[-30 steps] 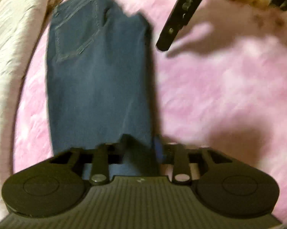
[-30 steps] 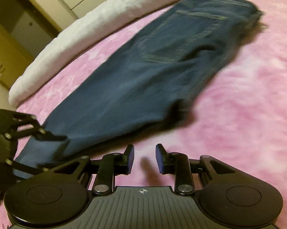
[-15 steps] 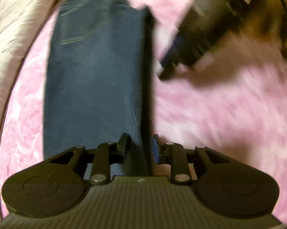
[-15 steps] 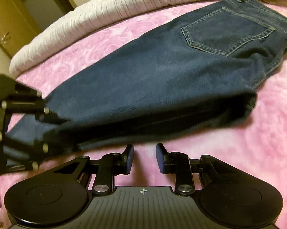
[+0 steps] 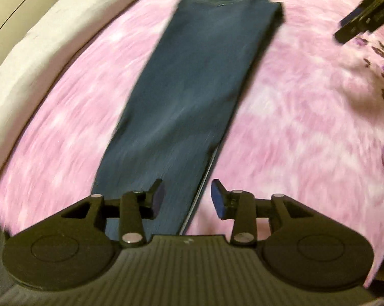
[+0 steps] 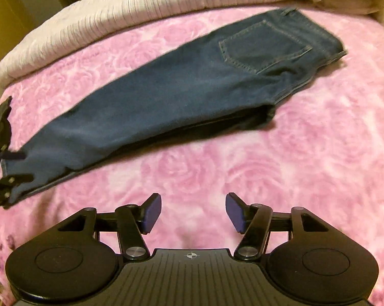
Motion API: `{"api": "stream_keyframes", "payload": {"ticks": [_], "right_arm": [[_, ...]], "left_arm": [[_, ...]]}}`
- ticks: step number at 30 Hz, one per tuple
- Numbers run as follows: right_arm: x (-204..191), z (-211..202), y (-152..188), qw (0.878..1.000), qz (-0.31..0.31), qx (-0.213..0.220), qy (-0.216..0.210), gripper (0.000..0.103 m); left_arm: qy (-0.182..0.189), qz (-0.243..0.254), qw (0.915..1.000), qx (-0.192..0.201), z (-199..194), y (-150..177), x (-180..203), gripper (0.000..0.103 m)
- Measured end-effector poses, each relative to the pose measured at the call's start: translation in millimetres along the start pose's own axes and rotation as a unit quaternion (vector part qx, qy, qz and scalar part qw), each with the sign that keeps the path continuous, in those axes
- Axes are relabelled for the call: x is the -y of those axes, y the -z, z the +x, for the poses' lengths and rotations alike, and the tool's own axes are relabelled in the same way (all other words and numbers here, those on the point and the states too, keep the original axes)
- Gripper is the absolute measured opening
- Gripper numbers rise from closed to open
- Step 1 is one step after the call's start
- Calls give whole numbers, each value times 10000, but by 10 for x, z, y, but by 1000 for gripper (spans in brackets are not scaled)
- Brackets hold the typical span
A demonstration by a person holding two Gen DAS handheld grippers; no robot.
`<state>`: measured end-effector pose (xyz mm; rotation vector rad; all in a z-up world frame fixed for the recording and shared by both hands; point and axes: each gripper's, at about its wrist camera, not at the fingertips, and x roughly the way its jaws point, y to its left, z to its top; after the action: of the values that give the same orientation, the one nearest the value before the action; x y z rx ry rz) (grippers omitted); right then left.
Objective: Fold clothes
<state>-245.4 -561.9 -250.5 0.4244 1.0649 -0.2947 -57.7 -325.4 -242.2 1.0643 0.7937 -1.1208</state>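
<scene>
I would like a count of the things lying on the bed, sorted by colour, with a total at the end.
Blue: 1, the jeans, folded lengthwise
Pink: 1, the rose-patterned blanket under them
White: 1, the ribbed quilt along the far edge
Beige: 1, a folded cloth at the far right corner
Total: 4

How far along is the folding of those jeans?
Done: the jeans lie folded lengthwise, leg over leg, on the pink blanket. In hand: nothing; the left gripper and right gripper are opening, empty. Left: folding the long strip crosswise into a compact stack.
</scene>
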Motion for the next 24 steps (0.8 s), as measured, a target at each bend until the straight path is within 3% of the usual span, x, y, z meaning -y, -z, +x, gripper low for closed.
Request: {"api": "stream_keyframes", "payload": {"ticks": [6, 10, 16, 24], "right_arm": [[-356, -496, 74, 9990, 382, 174, 150, 60], [-679, -802, 161, 9981, 393, 410, 220, 61], [-1056, -1126, 178, 9954, 429, 780, 346, 61], [-1299, -1379, -47, 9935, 120, 870, 717, 61]], "left_arm": [[-230, -582, 9978, -210, -629, 776, -175, 42], [-354, -816, 9960, -125, -993, 1104, -335, 43], [-519, -1145, 9919, 164, -1303, 1247, -581, 45], [-358, -1426, 9868, 686, -1469, 1096, -694, 47]]}}
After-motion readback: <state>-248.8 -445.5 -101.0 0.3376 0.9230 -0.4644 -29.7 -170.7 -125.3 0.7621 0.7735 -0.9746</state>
